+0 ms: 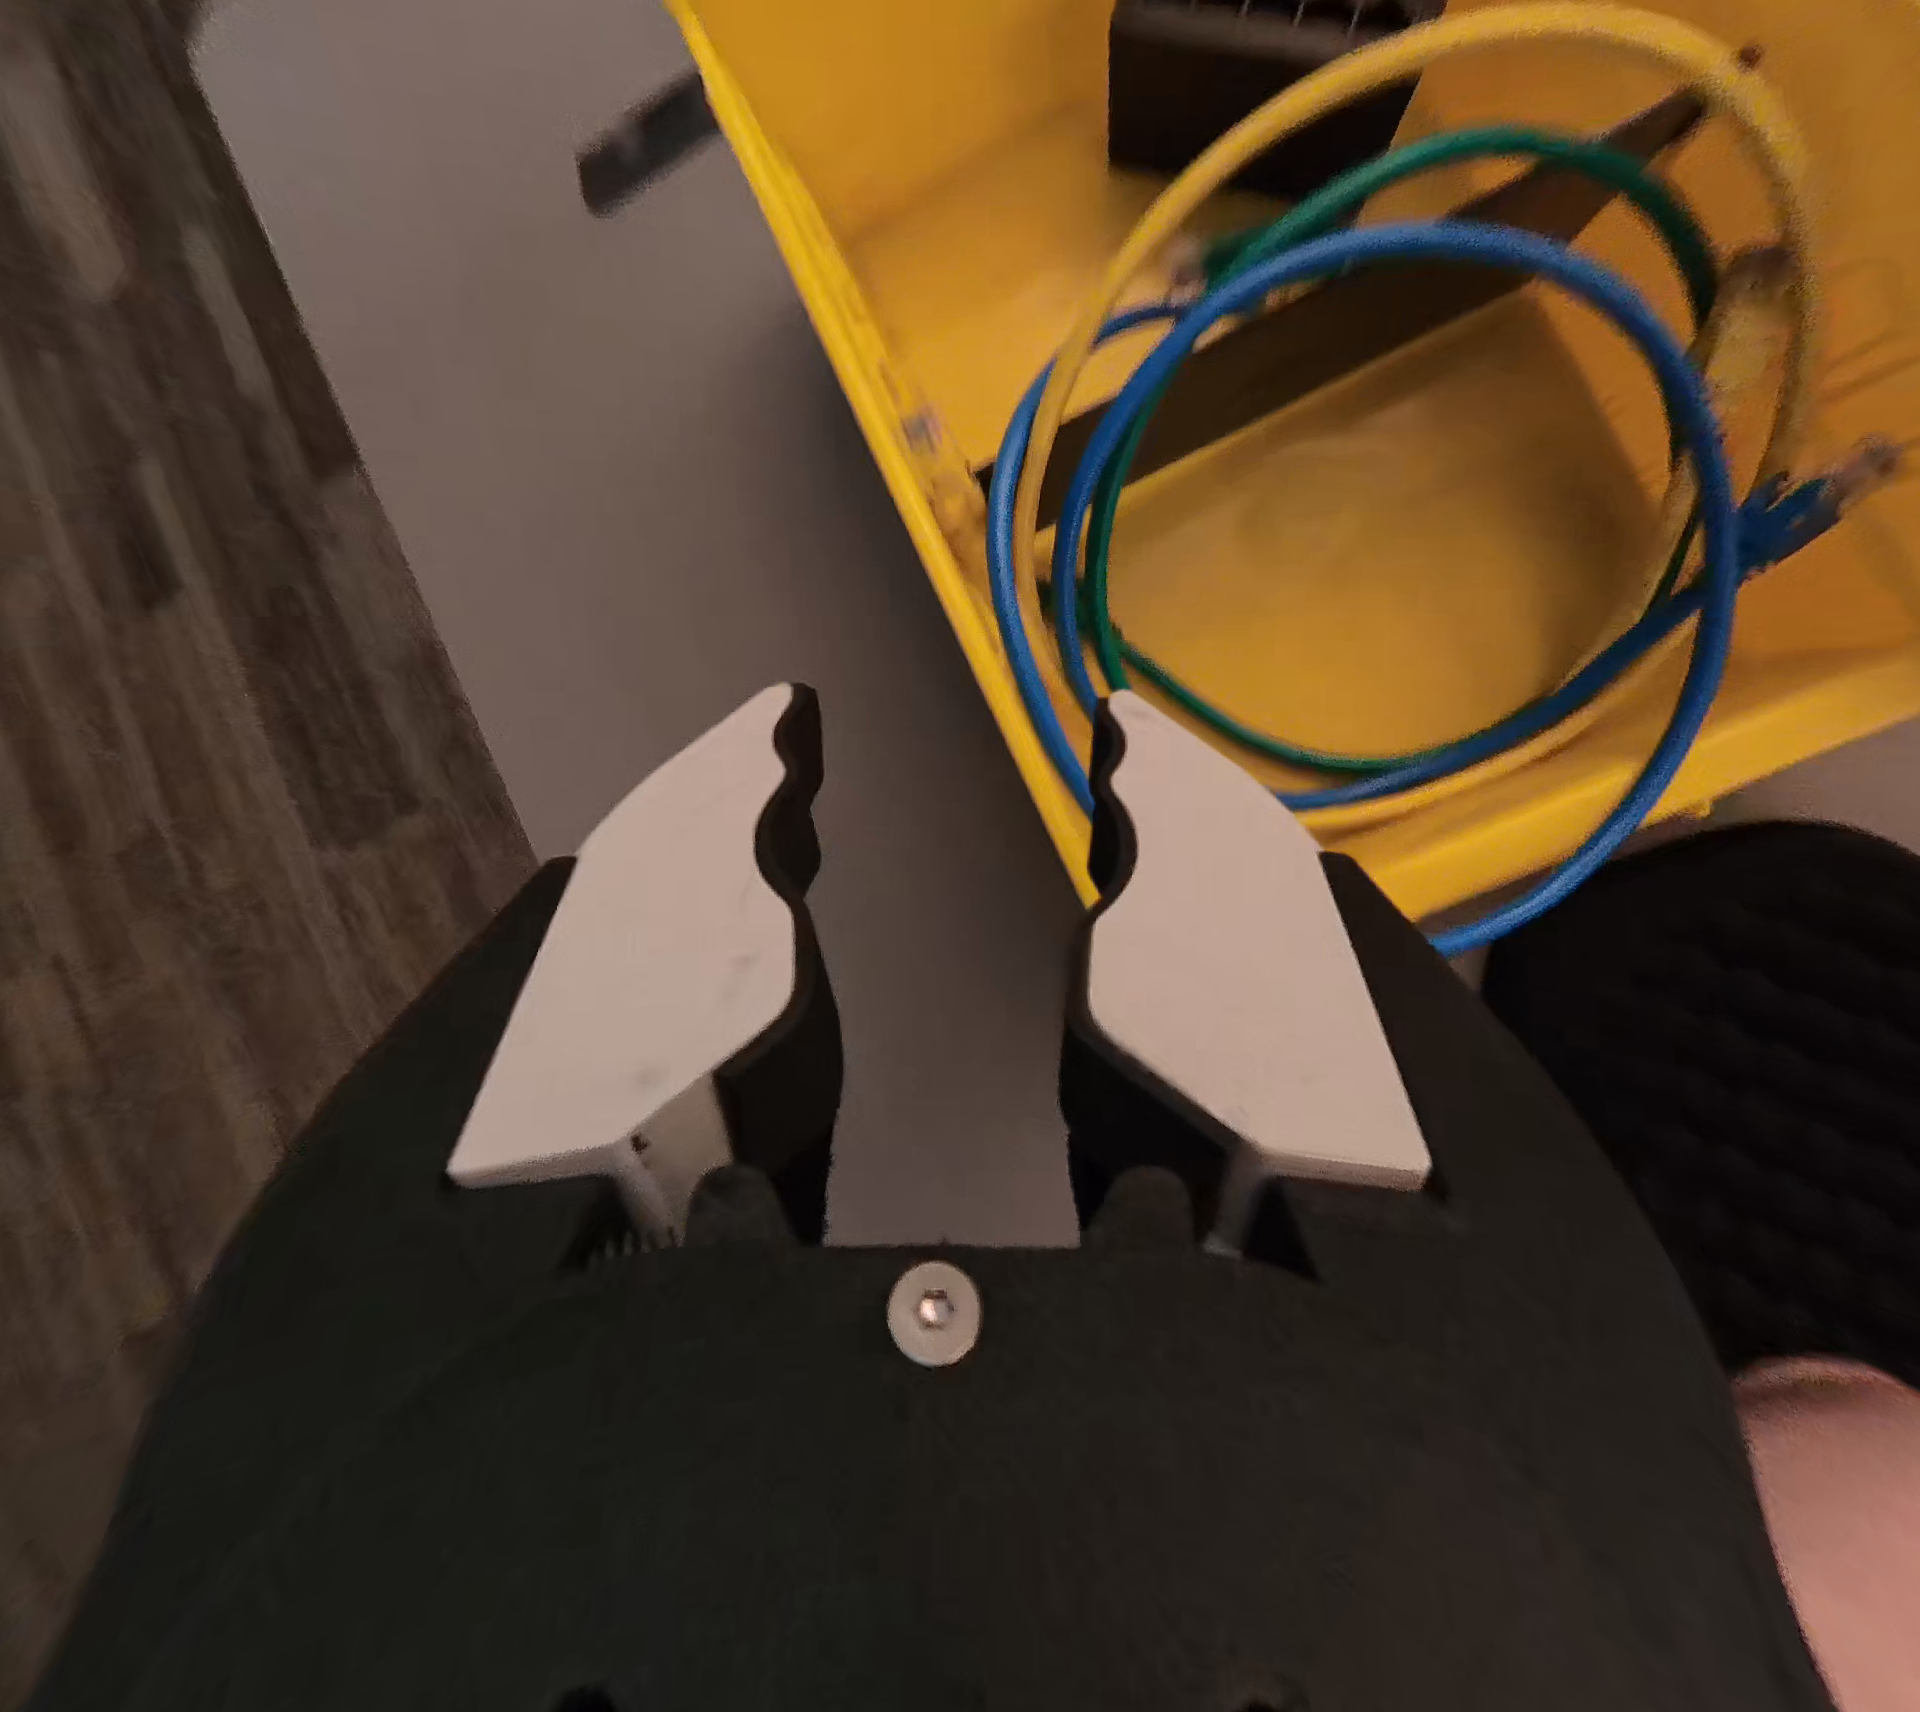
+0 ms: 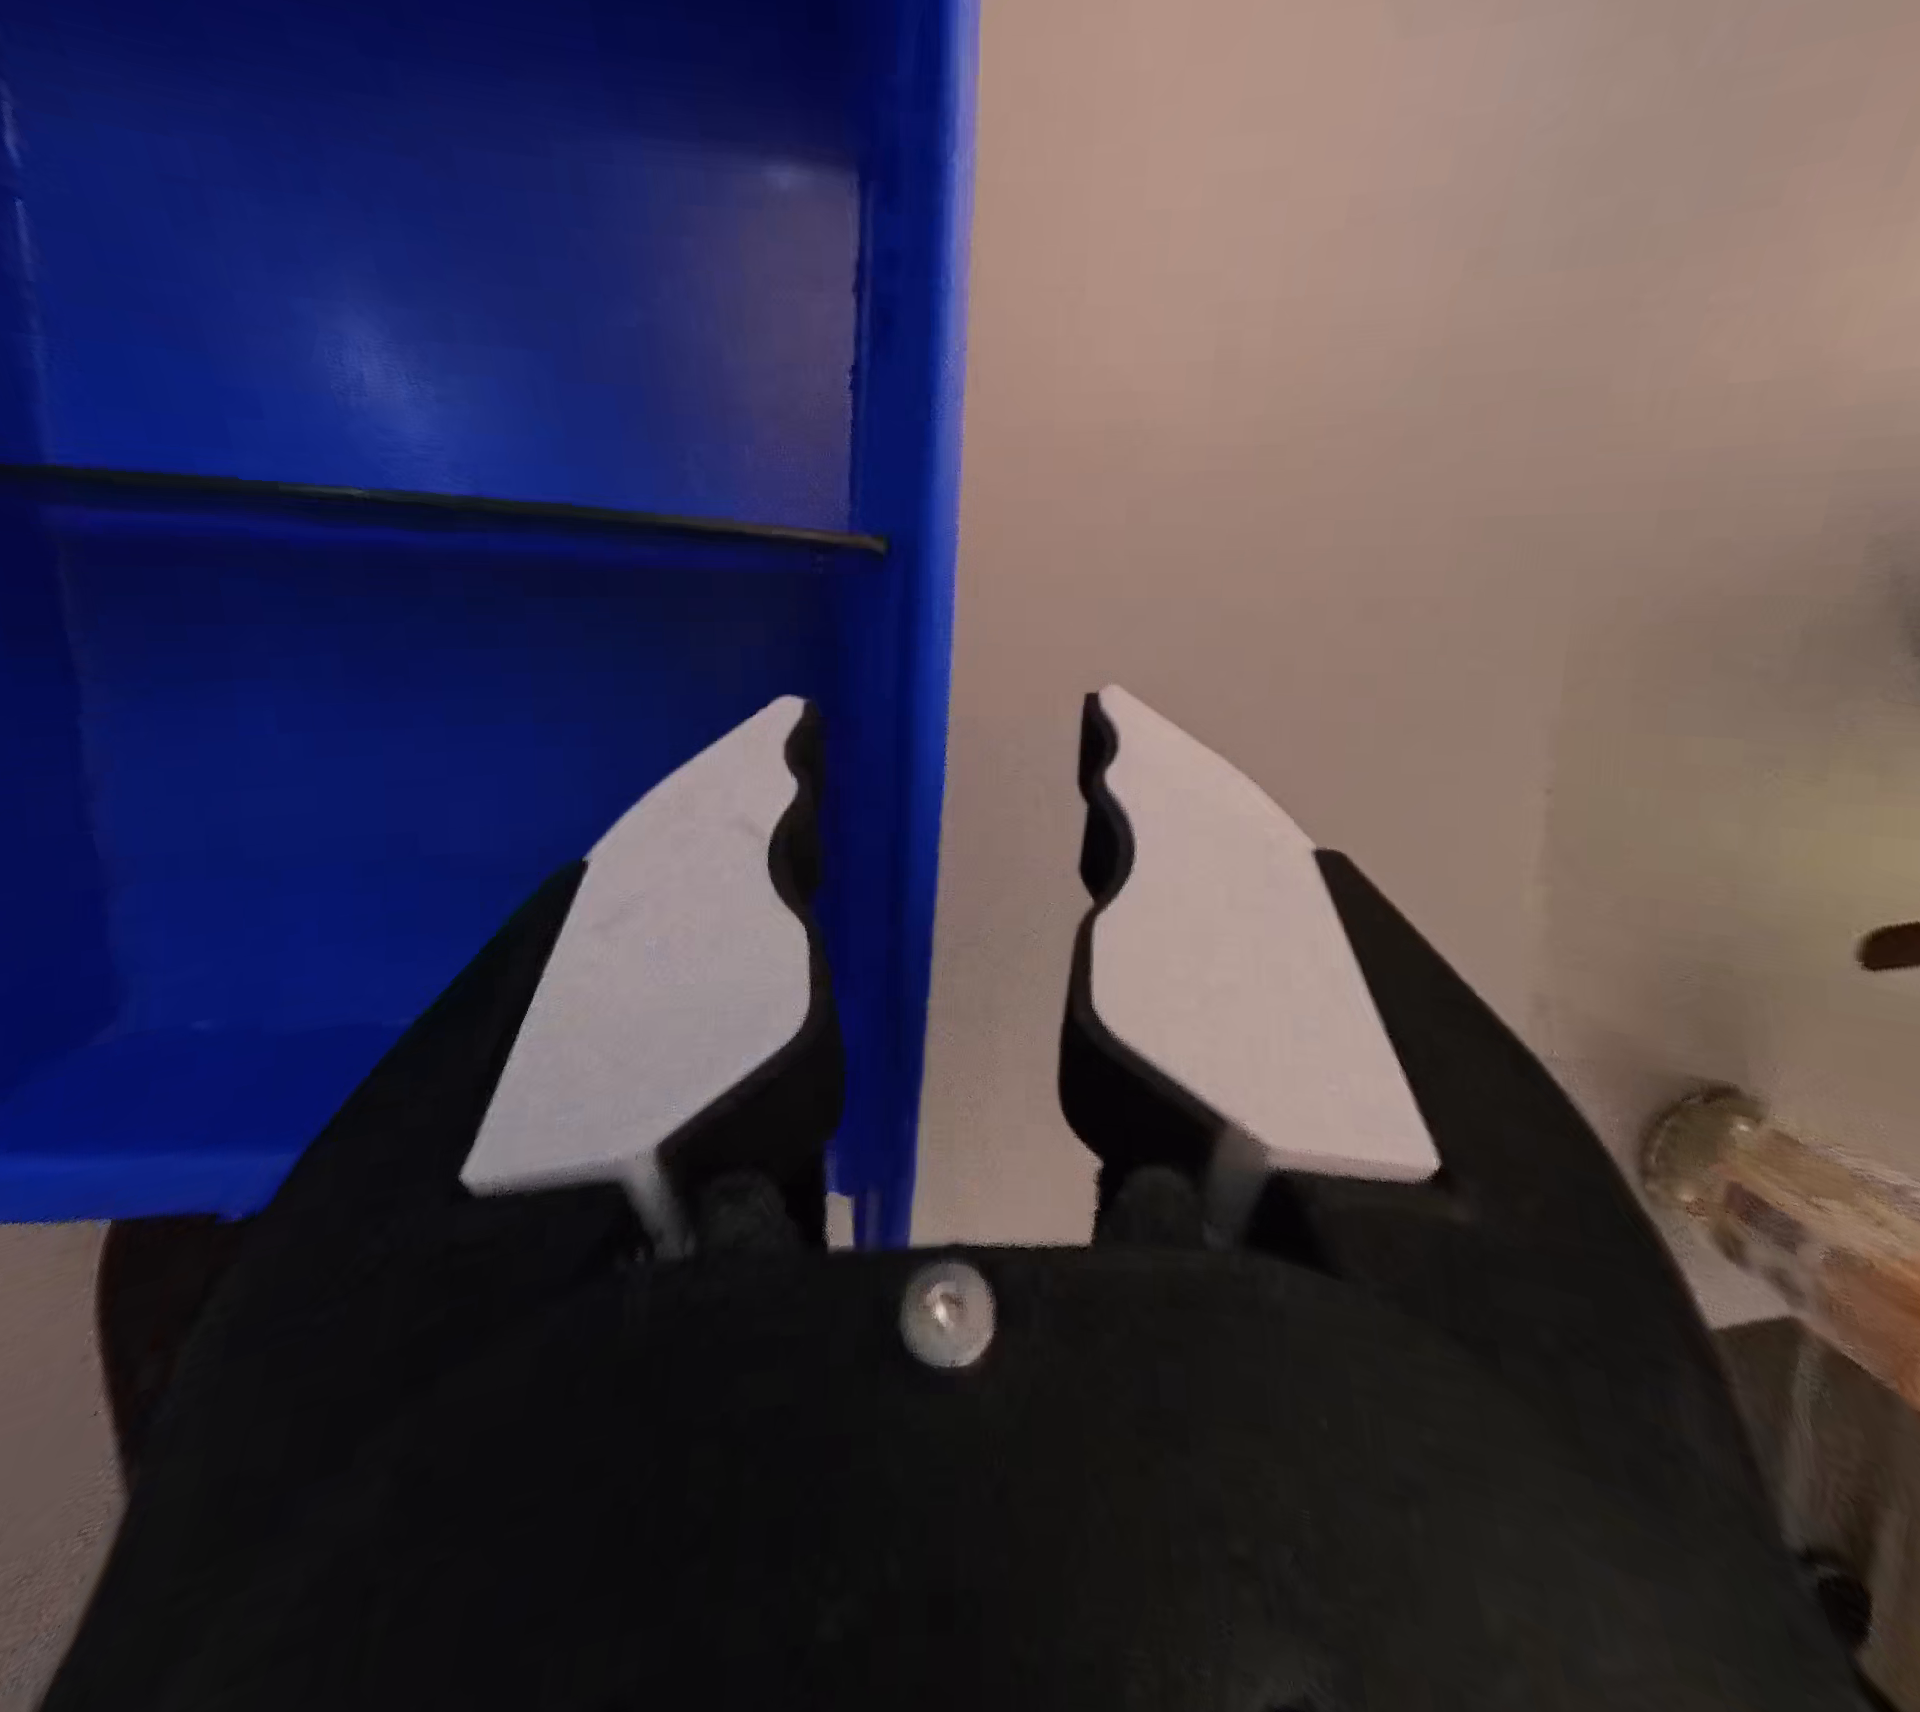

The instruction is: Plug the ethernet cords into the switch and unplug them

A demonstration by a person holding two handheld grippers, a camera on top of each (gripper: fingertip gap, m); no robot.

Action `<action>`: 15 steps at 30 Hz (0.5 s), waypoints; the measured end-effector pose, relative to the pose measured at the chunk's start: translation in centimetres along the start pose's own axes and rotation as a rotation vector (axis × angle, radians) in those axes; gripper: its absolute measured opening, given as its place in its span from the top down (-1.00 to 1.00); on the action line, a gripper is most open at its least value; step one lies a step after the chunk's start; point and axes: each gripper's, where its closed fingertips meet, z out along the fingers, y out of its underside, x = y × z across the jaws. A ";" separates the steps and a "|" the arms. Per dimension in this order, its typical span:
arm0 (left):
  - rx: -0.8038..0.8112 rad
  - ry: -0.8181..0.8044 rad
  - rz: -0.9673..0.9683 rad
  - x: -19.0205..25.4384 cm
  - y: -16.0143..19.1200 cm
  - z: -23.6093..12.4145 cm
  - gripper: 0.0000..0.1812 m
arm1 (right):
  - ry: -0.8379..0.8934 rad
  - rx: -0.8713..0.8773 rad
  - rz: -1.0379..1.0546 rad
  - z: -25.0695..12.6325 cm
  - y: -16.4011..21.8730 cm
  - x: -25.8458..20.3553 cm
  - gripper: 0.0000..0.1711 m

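Just ahead and right of the spread, empty left gripper (image 1: 956, 717), coiled ethernet cords (image 1: 1382, 509) lie in a yellow bin (image 1: 790, 135), the switch (image 1: 1268, 62) beyond them, while the right gripper (image 2: 948, 717), likewise spread, waits beside a blue bin (image 2: 935, 208).

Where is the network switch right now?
Left wrist view, upper right: the black switch sits in the far compartment of the yellow bin, beyond the dark divider and the coiled cables.
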 end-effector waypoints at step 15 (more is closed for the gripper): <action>0.011 0.046 0.226 4.6 -5.3 5.9 0.46 | -0.189 1.508 -0.379 -32.5 -10.0 -19.7 0.65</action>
